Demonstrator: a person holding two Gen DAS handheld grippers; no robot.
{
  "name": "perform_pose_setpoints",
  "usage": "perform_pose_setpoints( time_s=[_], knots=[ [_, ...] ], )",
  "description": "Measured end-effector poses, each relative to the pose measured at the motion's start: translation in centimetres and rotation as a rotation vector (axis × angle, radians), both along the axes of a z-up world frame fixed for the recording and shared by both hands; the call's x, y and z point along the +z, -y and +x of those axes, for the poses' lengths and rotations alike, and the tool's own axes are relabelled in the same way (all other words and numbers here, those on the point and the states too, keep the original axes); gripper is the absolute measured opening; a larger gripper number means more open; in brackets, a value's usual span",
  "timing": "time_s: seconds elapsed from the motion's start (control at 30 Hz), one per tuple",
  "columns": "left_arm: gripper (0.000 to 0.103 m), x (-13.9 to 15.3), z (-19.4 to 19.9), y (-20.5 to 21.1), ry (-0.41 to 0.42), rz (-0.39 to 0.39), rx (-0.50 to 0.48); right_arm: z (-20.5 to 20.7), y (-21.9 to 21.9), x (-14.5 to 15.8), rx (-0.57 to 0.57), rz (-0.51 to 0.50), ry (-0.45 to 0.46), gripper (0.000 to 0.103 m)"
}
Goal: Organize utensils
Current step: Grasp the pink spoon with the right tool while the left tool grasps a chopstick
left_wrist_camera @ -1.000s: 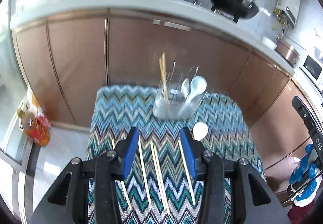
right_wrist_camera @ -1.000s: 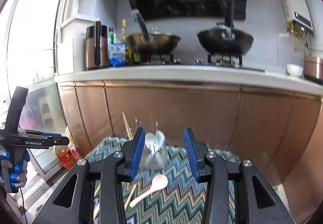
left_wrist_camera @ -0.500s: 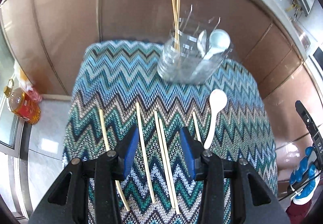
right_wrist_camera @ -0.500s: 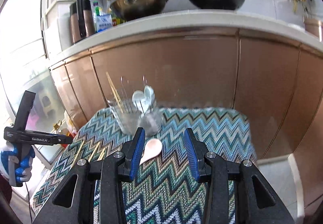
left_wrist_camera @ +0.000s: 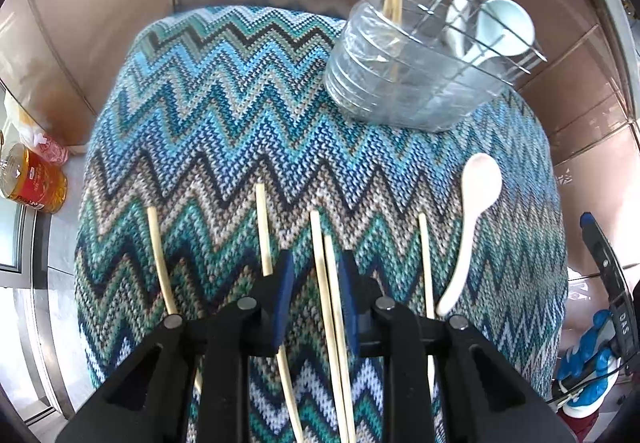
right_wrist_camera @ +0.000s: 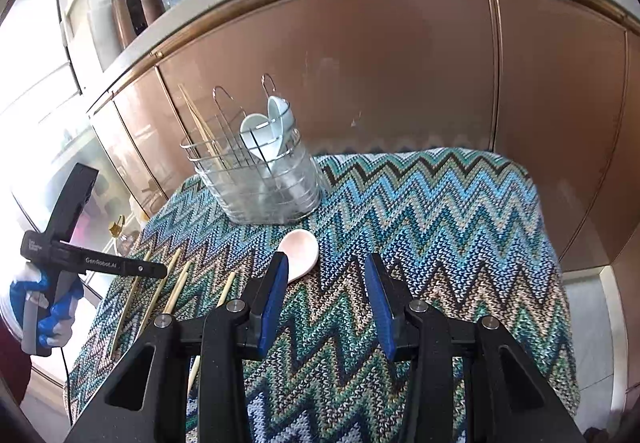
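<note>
Several wooden chopsticks lie on a zigzag-knit cloth (left_wrist_camera: 224,115). My left gripper (left_wrist_camera: 314,271) is open, low over the cloth, its jaws on either side of a pair of chopsticks (left_wrist_camera: 326,275). A clear utensil holder (left_wrist_camera: 416,83) at the far right holds chopsticks and white spoons (left_wrist_camera: 504,29). A white spoon (left_wrist_camera: 472,211) lies loose on the cloth. My right gripper (right_wrist_camera: 326,275) is open and empty, just right of that spoon (right_wrist_camera: 300,253). The holder (right_wrist_camera: 264,179) stands beyond it.
Copper-coloured cabinet doors (right_wrist_camera: 400,75) stand close behind the cloth-covered surface. An amber bottle (left_wrist_camera: 32,179) stands on the floor to the left. The left gripper's handle and a blue-gloved hand (right_wrist_camera: 44,303) show at the left of the right wrist view.
Both grippers have dropped and tilted down toward the cloth. The left gripper has moved right, from around a single chopstick to straddle the pair, with its jaws narrower. The right gripper has neared the loose spoon.
</note>
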State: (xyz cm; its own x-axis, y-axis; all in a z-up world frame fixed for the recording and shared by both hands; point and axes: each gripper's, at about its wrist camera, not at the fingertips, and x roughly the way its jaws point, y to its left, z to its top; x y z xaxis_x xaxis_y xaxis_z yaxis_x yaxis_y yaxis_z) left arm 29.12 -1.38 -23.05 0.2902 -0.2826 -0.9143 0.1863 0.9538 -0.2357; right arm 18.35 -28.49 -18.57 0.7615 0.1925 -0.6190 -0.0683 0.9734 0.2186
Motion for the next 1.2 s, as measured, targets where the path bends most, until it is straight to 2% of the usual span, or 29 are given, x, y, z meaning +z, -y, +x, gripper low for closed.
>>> perform_pose_setpoints(
  time_s=[0.17, 0.37, 0.63, 0.77, 0.87, 1.07, 1.2],
  knots=[
    [0.02, -0.8, 1.7, 0.4, -0.039, 0.016, 0.017, 1.1, -0.1, -0.8, 0.013, -0.001, -0.017, 0.04],
    [0.012, -2.0, 2.9, 1.2, -0.08, 0.041, 0.026, 3.2, -0.4, -2.2, 0.054, 0.019, -0.076, 0.04],
    [0.006, -3.0, 4.3, 1.5, -0.1, 0.043, 0.038, 8.1, 0.5, -5.3, 0.131, 0.213, -0.226, 0.039],
    [0.005, -3.5, 5.2, 1.5, -0.107, 0.036, 0.026, 10.2, 0.5, -6.5, 0.142, 0.243, -0.279, 0.036],
    [0.005, -4.0, 6.1, 1.0, -0.114, 0.026, 0.028, 11.3, -0.2, -7.1, 0.167, 0.239, -0.301, 0.031],
    [0.005, -4.1, 6.1, 0.5, -0.105, 0.031, 0.047, 12.8, -2.0, -7.9, 0.208, 0.189, -0.322, 0.011],
    [0.005, -3.9, 5.1, 1.1, -0.088, 0.047, 0.053, 12.7, -2.5, -8.1, 0.215, 0.178, -0.313, 0.008]
  ],
)
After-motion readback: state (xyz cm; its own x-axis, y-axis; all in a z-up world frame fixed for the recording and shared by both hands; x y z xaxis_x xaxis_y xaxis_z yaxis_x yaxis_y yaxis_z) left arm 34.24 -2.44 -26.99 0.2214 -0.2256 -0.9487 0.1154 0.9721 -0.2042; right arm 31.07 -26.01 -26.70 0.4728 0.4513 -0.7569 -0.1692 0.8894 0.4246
